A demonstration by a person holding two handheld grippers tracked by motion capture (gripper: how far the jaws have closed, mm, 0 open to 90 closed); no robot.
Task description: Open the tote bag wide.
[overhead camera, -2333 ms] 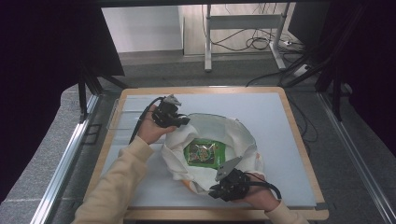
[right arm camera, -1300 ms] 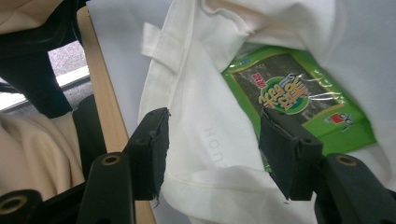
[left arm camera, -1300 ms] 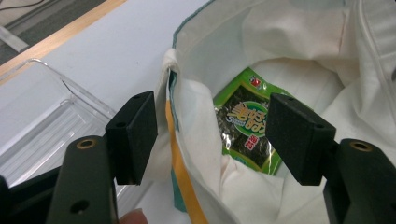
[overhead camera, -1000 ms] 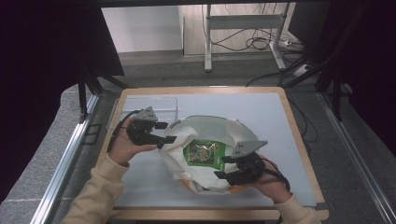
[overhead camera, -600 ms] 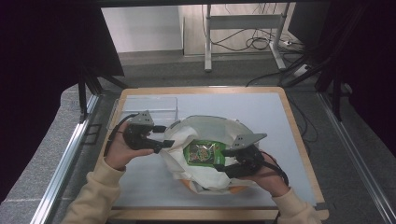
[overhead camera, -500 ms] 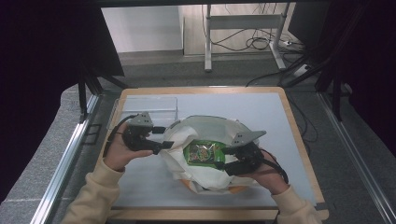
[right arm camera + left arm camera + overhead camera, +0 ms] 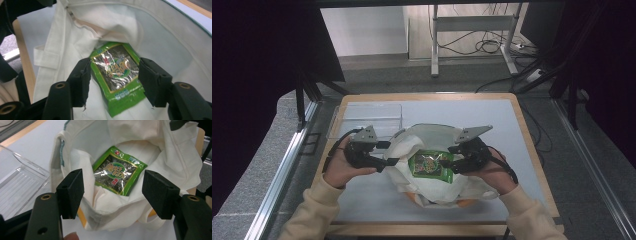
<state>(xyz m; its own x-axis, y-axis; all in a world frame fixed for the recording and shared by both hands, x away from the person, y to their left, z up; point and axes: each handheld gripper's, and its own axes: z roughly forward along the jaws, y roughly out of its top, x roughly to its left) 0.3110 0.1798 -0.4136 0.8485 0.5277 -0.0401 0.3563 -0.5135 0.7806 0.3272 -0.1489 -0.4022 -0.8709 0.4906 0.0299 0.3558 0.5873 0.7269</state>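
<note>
One green snack packet (image 7: pixel 430 164) lies inside your white bag (image 7: pixel 432 187); right tongs (image 7: pixel 113 77) straddle it unclamped, left tongs (image 7: pixel 112 192) gape at the bag's rim, removal pending.

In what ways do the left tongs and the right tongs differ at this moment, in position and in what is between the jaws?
The left tongs stand wide open at the near edge of the white cloth bag, with the bag's rim between the jaws. The right tongs are deeper inside the bag, jaws less far apart, one on each side of the green snack packet; whether they touch it is unclear. Both are open and point into the bag.
</note>
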